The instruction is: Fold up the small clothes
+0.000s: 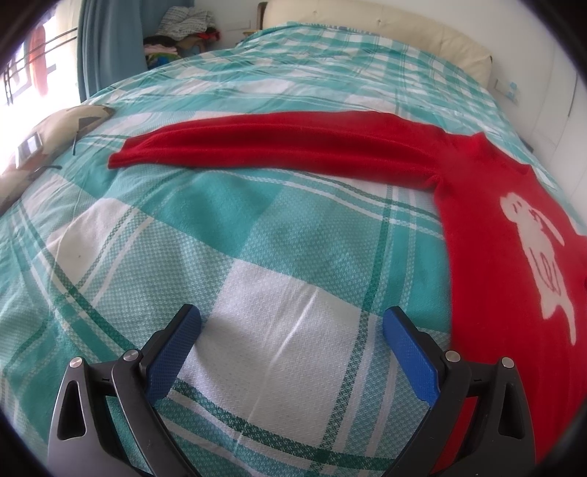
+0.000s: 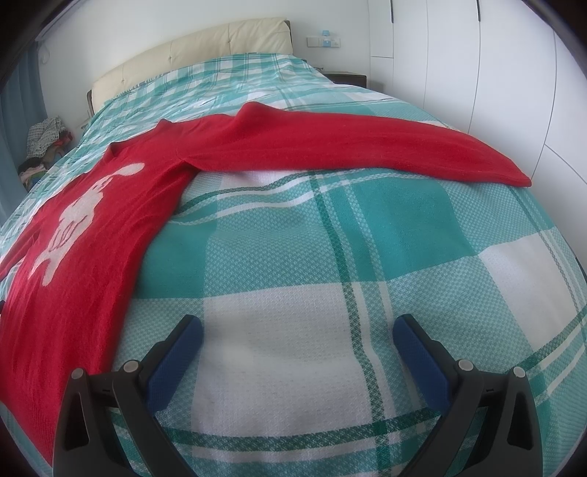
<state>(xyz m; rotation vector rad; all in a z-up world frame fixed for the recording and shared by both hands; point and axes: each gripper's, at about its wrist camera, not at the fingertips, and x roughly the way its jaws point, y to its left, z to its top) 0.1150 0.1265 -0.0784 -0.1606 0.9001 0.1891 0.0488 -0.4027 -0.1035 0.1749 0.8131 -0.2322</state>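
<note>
A small red sweater [image 1: 488,227] with a white animal figure on its chest lies flat on the bed. In the left wrist view its body is at the right and one sleeve [image 1: 264,143] stretches out to the left. In the right wrist view the sweater's body [image 2: 73,235] is at the left and the other sleeve [image 2: 367,146] stretches right. My left gripper [image 1: 291,321] is open and empty over the bedspread, just left of the sweater's hem side. My right gripper [image 2: 297,330] is open and empty over the bedspread, just right of the sweater's body.
The bed has a teal and white plaid bedspread [image 1: 227,235] and a cream headboard [image 2: 205,47]. A beige pillow [image 1: 44,139] lies at the left edge. A pile of clothes [image 1: 183,33] sits beyond the bed by the curtain. White wardrobe doors [image 2: 495,73] stand at the right.
</note>
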